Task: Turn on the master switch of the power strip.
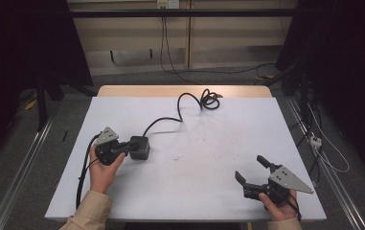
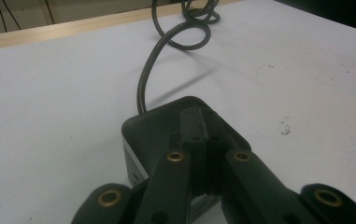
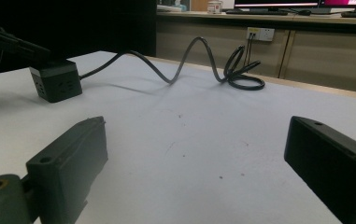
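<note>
My left gripper [image 1: 131, 147] rests shut atop the black power cube [image 1: 141, 147].
The cube, matte with rounded corners, sits near the table's [image 1: 209, 191] left edge; its cable [image 1: 189, 103] loops toward the far edge. My right gripper [image 1: 253, 172] gapes empty.

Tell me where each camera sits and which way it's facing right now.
High view: above the person's side, looking forward and down on the table; both forearms enter from below.
Left gripper view: rides the left hand-held gripper, looking along shut jaws resting on the cube, toward the far edge.
Right gripper view: rides the right hand-held gripper, low over the table, jaws open, facing the cube and coil.
Shared: all show the cube and its cable.
</note>
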The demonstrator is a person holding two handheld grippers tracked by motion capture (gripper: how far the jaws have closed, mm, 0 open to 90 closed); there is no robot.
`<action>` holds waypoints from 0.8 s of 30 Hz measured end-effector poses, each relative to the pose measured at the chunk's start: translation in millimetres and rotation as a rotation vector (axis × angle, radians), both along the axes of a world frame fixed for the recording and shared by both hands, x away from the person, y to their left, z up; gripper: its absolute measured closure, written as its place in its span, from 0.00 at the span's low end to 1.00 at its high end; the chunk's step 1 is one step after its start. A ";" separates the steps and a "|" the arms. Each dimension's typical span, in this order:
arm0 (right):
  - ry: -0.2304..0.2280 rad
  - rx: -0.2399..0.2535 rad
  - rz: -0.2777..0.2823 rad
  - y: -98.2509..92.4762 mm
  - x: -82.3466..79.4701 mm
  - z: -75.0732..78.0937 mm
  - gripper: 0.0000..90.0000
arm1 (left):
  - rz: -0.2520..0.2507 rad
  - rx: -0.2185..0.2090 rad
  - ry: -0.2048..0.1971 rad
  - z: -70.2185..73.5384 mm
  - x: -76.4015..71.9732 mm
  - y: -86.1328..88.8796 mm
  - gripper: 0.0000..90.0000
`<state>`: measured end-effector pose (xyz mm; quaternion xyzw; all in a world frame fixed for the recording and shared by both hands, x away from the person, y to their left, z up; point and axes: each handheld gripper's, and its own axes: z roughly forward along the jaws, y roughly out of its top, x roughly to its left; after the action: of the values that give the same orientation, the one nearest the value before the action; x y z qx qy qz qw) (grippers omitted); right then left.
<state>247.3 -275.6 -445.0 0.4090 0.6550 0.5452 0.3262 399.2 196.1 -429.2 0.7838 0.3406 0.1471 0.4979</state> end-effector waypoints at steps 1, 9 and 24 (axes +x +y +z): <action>0.000 0.001 0.000 0.1 0.0 0.0 0.06 | 0.001 0.000 0.000 0.0 -0.1 -0.1 1.00; 0.000 0.000 0.001 0.1 -0.1 0.1 0.06 | 0.012 -0.006 0.009 -0.2 -0.3 -0.3 1.00; 0.003 0.002 0.001 0.4 -0.1 -0.1 0.06 | 0.015 -0.005 0.011 -0.6 -0.8 -0.4 1.00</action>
<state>247.2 -275.2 -445.1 0.4097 0.6552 0.5454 0.3245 398.4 195.7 -429.8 0.7807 0.3496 0.1459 0.4970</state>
